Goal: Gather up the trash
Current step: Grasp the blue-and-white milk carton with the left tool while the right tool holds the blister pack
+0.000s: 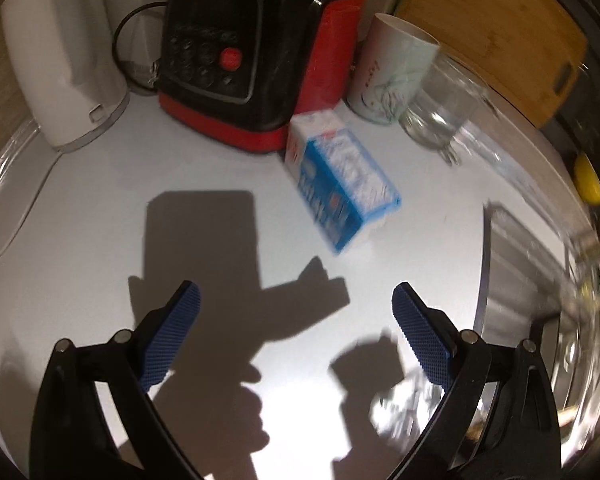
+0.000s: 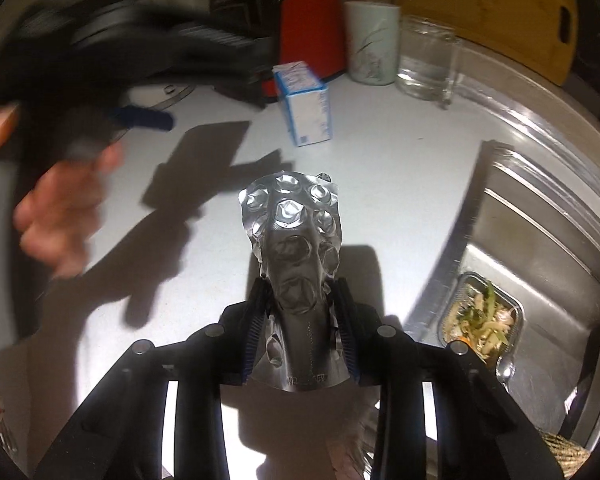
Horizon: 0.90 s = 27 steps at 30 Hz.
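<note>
A crumpled silver blister pack (image 2: 290, 216) sticks out forward from my right gripper (image 2: 300, 296), which is shut on its lower half above the white counter (image 2: 380, 168). A blue and white carton (image 1: 340, 184) lies on its side in front of the red and black appliance (image 1: 236, 52); the right wrist view shows the carton (image 2: 306, 108) too. My left gripper (image 1: 296, 292) hangs open over bare counter, short of the carton, nothing between its blue pads (image 1: 172, 336). In the right wrist view it is a dark blur (image 2: 144, 118) at the upper left, held by a hand (image 2: 60, 208).
A white kettle (image 1: 60, 68) stands at the back left. A patterned mug (image 1: 392, 72) and a glass jar (image 1: 444, 100) stand right of the appliance, before a wooden cutting board (image 1: 496, 28). The steel sink (image 2: 540, 232) on the right holds a food tray (image 2: 484, 316).
</note>
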Tool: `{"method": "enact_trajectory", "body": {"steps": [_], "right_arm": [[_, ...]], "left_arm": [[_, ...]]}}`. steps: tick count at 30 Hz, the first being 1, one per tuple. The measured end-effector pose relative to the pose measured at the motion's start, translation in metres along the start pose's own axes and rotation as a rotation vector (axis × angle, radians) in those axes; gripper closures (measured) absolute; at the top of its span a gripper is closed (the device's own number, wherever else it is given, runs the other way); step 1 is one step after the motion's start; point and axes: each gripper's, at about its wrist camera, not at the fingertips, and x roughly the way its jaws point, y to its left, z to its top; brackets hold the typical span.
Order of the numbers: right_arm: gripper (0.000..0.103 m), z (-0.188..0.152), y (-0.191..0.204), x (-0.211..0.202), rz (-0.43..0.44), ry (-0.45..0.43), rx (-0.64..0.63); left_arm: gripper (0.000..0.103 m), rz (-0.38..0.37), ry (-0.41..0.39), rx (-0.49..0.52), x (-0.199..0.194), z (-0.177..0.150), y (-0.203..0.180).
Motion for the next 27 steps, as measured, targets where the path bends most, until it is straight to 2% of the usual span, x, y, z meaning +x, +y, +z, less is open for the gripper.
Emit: {"method": "enact_trajectory", "body": {"steps": [5, 6, 7, 11, 16, 27], "right_arm": [[0.067, -0.006, -0.015, -0.007, -0.015, 0.001, 0.045], [0.067, -0.007, -0.017, -0.007, -0.013, 0.002, 0.054], [0.067, -0.009, -0.019, -0.007, -0.014, 0.003, 0.059], [0.066, -0.014, -0.025, -0.008, -0.021, 0.011, 0.072], [0.066, -0.018, -0.031, -0.01, -0.022, 0.014, 0.084], [0.066, -0.022, -0.033, -0.005, -0.014, 0.044, 0.087]], "left_arm": [[0.01, 0.122, -0.001, -0.115, 0.032, 0.031, -0.023], [0.007, 0.136, 0.006, -0.129, 0.038, 0.034, -0.023], [0.006, 0.122, -0.003, -0.154, 0.043, 0.039, -0.025], [0.006, 0.176, -0.032, -0.19, 0.051, 0.051, -0.036], [0.007, 0.143, 0.008, -0.233, 0.059, 0.055, -0.04], [0.007, 0.106, 0.026, -0.259, 0.065, 0.051, -0.041]]}}
